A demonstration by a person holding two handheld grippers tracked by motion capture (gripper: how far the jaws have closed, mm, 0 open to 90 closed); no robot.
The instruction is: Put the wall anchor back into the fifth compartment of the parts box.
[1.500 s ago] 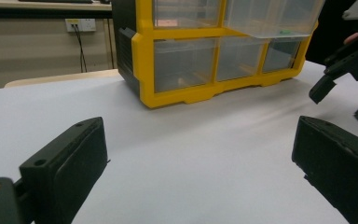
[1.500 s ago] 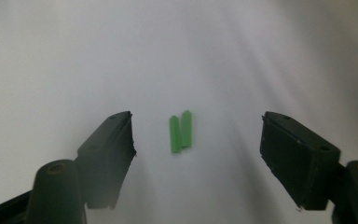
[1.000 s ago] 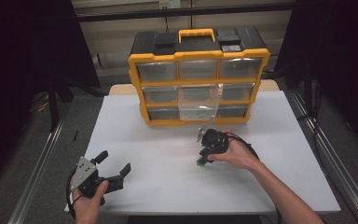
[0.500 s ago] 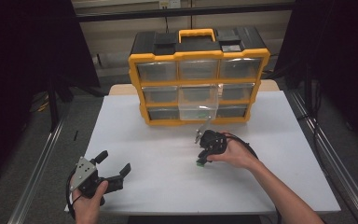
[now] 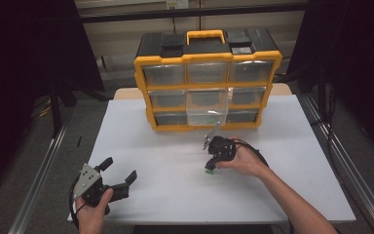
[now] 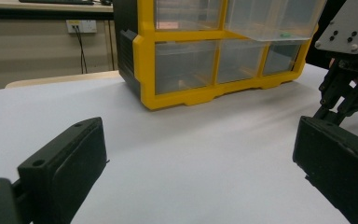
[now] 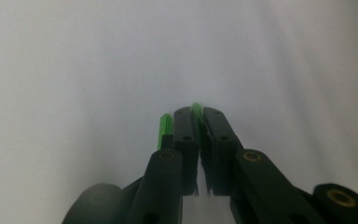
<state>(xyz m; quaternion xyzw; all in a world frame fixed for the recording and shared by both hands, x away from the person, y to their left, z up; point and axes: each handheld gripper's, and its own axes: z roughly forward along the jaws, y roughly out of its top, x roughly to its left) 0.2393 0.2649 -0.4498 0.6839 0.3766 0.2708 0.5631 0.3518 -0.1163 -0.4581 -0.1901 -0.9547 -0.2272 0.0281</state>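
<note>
1. We have the right gripper (image 5: 209, 168) pointed down at the white table (image 5: 165, 146), its jaws just closed on a small green piece (image 7: 196, 109); the pick looks made.
2. The middle drawer (image 5: 207, 105) of the yellow organizer (image 5: 207, 58) stands pulled out; carrying the piece there is likely what remains.
3. Our left gripper (image 5: 121, 173) rests wide open, holding nothing, near the table's front-left corner.
</note>
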